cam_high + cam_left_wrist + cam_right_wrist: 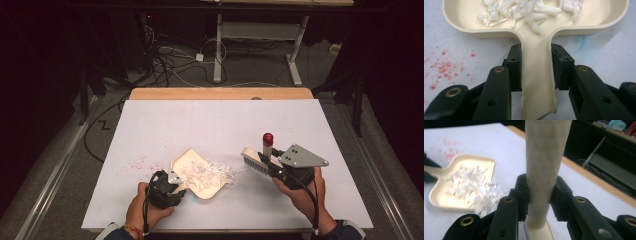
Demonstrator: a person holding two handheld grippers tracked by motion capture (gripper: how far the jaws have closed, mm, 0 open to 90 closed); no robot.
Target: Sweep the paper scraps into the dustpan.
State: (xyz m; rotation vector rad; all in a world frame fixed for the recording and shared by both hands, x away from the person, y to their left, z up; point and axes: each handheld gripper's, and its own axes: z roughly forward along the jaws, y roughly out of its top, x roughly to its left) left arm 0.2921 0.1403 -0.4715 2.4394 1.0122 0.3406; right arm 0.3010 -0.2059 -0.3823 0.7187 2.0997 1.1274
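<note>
Clearly, the step in hand is sweeping the white paper shreds (212,172) into the cream plastic dustpan (186,161), and doing it well likely means keeping the pan's open lip flat on the table while the brush drags low and level toward it, so nothing slips underneath.

The left gripper (535,72) has its jaws pressed against both sides of the dustpan's narrow handle (536,82), holding it firmly. Just ahead of those fingers (515,65) the pan widens, with most shreds piled inside; a few spill over its lip onto the white table cover (220,125). Left of the fingers lie faint red specks (441,67).

The right gripper (540,192) is clamped on the pale cylindrical handle (544,157) of the small cream brush with pale bristles (252,161), whose handle ends in a red knob (268,138). The brush sits apart from the shreds, on the pan's open side.
</note>
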